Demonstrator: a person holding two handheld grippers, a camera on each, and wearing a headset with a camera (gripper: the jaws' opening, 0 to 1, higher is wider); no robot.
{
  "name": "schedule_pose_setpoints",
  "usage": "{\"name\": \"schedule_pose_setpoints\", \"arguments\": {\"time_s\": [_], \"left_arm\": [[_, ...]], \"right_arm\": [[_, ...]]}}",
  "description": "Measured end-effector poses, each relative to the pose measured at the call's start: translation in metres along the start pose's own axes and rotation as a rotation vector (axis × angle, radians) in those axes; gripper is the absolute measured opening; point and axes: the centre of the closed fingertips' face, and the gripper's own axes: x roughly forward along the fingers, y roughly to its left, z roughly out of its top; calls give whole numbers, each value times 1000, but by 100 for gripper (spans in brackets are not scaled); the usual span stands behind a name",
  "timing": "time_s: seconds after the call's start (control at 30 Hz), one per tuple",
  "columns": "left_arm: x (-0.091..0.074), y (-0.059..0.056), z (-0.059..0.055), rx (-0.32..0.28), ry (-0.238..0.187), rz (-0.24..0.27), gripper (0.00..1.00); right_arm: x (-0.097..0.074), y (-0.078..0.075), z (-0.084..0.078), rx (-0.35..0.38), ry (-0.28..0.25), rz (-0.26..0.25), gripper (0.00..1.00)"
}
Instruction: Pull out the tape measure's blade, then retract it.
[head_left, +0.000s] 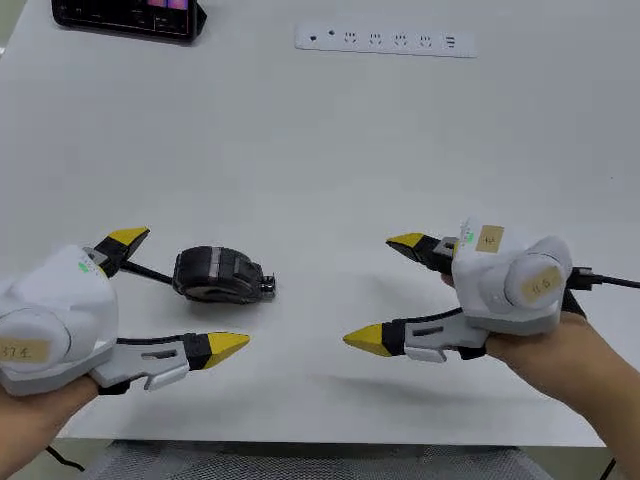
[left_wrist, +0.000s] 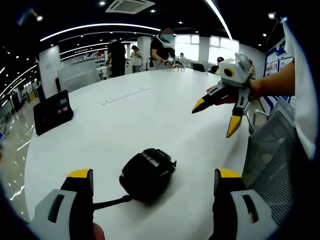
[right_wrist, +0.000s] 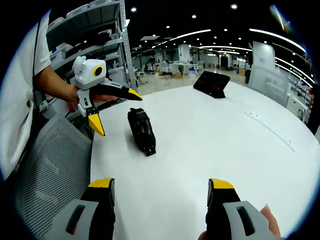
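Two grippers: left gripper (right_wrist: 119, 114), right gripper (head_left: 373, 290), both spread wide; one tape measure (head_left: 215, 275) by left.

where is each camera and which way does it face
Head view: on the headset, looking forward and down at the table; shows left gripper, right gripper and the hand holding it.
Left gripper view: on the left gripper, facing over the tape measure toward the right gripper; own jaws below, arm at right.
Right gripper view: on the right gripper, facing back at the left gripper; own jaws below, sleeve at left.
Shared: both gripper views show the tape measure, seen from opposite sides.
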Motion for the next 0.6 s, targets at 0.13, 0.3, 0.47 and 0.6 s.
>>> {"name": "schedule_pose_setpoints", "arguments": {"time_s": [0.13,0.3,0.47,0.6], "left_arm": [[-2,-2,0,2,-2,-10,99],[-4,-4,-2,-5,-3,-27,99],[-5,-5,-3,9,-2,-39,99],[-6,-7,-3,8,2,-55,99]], "right_arm": [[-9,0,-5,18,-3,-15,77],[-18,0,-10,42,-13,-26,78],[-27,0,-16,52,-12,-37,80],[-34,1,-20,59,-11,-46,81]]}}
